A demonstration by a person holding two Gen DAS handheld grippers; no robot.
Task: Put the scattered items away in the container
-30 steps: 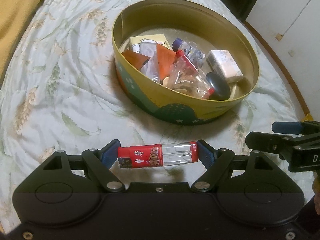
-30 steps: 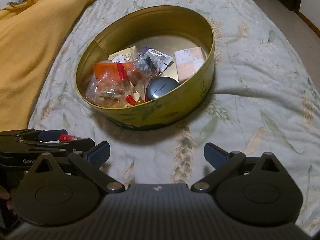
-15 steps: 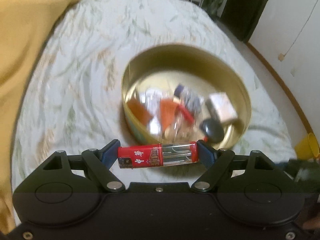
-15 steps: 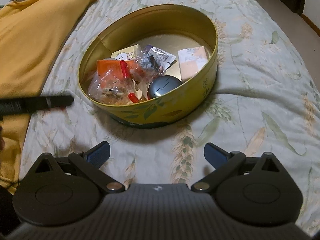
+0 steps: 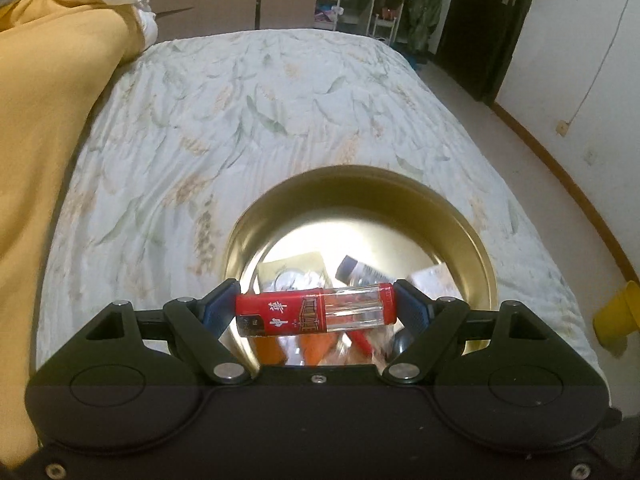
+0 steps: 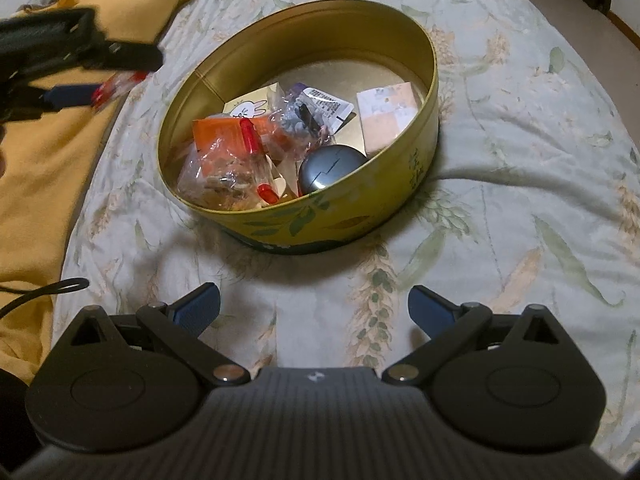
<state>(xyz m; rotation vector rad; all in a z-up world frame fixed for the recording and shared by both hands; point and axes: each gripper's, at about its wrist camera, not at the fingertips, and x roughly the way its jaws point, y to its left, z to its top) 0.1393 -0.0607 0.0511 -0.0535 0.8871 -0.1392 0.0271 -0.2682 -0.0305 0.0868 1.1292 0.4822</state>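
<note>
A red and clear lighter (image 5: 316,311) lies crosswise between the blue pads of my left gripper (image 5: 318,312), which is shut on it. It hangs in the air over the near rim of the round gold tin (image 5: 476,248). In the right wrist view the same tin (image 6: 400,196) sits on the bed, holding several items: snack bags, small boxes, a dark round case (image 6: 330,172). The left gripper (image 6: 98,94) with the lighter (image 6: 120,84) shows blurred at the upper left, raised left of the tin. My right gripper (image 6: 314,308) stands open and empty above the quilt in front of the tin.
The floral quilt (image 6: 520,160) covers the bed around the tin. A yellow blanket (image 6: 44,152) lies along the left side, with a black cord (image 6: 44,292) on it. A yellow bin (image 5: 618,316) stands off the bed's right edge, near the wall.
My left gripper has risen with the lighter and swung toward the tin, which now sits lower and closer under it. The right gripper has stayed where it was.
</note>
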